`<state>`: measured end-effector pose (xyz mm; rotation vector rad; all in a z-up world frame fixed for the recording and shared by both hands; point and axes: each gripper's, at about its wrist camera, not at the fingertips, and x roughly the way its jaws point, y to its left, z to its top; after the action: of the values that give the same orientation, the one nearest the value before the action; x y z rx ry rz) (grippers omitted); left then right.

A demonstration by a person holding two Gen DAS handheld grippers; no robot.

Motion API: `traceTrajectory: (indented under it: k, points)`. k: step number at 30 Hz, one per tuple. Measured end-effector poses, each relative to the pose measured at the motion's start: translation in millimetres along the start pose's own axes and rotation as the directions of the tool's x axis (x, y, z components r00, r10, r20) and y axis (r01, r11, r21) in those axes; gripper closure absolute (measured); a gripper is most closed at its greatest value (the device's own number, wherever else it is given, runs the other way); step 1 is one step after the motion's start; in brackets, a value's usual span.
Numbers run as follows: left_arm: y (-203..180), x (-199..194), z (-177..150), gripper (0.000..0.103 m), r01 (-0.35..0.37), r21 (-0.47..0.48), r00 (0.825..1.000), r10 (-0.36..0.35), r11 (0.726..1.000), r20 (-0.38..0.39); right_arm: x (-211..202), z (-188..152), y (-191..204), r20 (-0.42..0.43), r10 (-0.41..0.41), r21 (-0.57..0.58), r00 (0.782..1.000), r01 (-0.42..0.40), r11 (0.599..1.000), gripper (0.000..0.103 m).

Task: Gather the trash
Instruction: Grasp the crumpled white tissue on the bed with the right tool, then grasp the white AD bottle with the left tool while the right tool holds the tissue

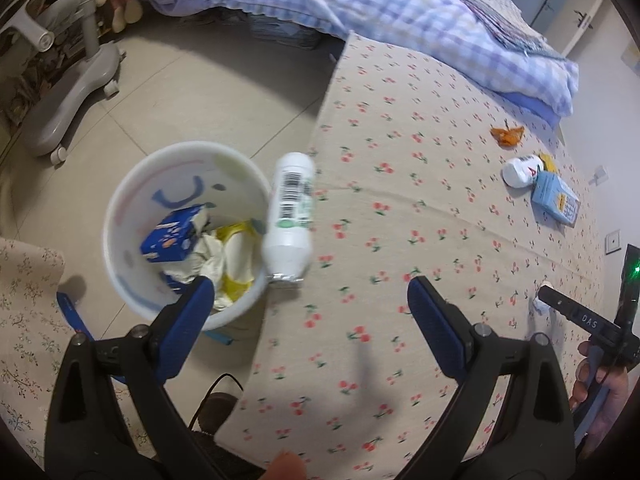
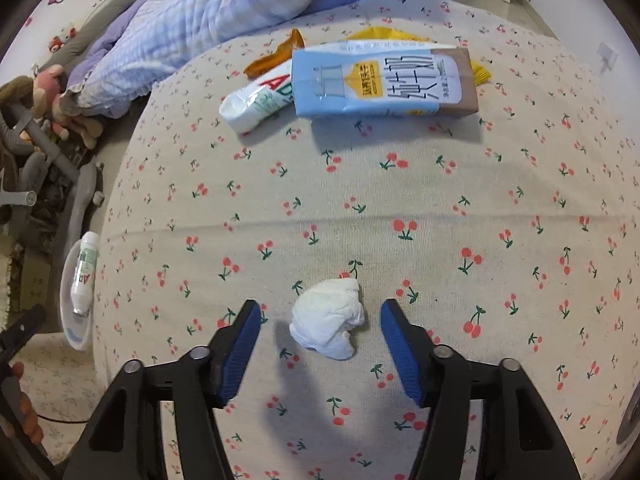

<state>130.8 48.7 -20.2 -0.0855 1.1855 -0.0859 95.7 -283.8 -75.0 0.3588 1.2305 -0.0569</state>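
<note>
right gripper [image 2: 318, 330] | jaws apart, pads clear of crumpled tissue [image 2: 327, 318] lying between them on cherry-print bedsheet [image 2: 440, 208] | left gripper [image 1: 310, 304] spread, empty | white bottle [image 1: 289, 216] at bin [image 1: 120, 216] rim

crumpled tissue [image 2: 329, 322] between open jaws, milk carton [image 2: 382, 80] beyond

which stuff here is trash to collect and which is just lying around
Job:
crumpled tissue between the open right gripper fingers
white bottle dropping at the bin, below the open left gripper
milk carton
second white bottle
orange wrapper
yellow wrapper

Lying about:
checked quilt
stuffed toys
chair base
</note>
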Motion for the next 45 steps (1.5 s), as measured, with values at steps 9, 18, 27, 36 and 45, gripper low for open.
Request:
traceTrajectory:
  k: [9,18,27,36,45]
  points:
    - [-52,16,6,0.006,0.020,0.069,1.000,-0.020,0.997,-0.013,2,6,4,0.011,-0.003,-0.100,1.000,0.004,0.995,0.081]
    - [-126,41,35,0.006,0.045,0.254,0.998,-0.055,0.966,0.031,-26,20,-43,0.080,0.039,0.005,0.996,-0.039,0.999,0.081]
    - [-224,76,83,0.008,0.007,0.447,0.998,-0.031,0.895,0.046,-42,41,-97,0.134,0.034,0.096,0.990,-0.047,0.994,0.081]
    - [-283,105,108,0.031,0.081,0.560,0.996,-0.085,0.824,-0.020,-32,60,-138,0.121,0.061,0.187,0.991,-0.083,0.979,0.081]
    - [-301,126,104,0.045,0.173,0.550,0.984,-0.123,0.817,-0.127,-27,65,-147,0.114,0.115,0.213,0.987,-0.137,0.967,0.081]
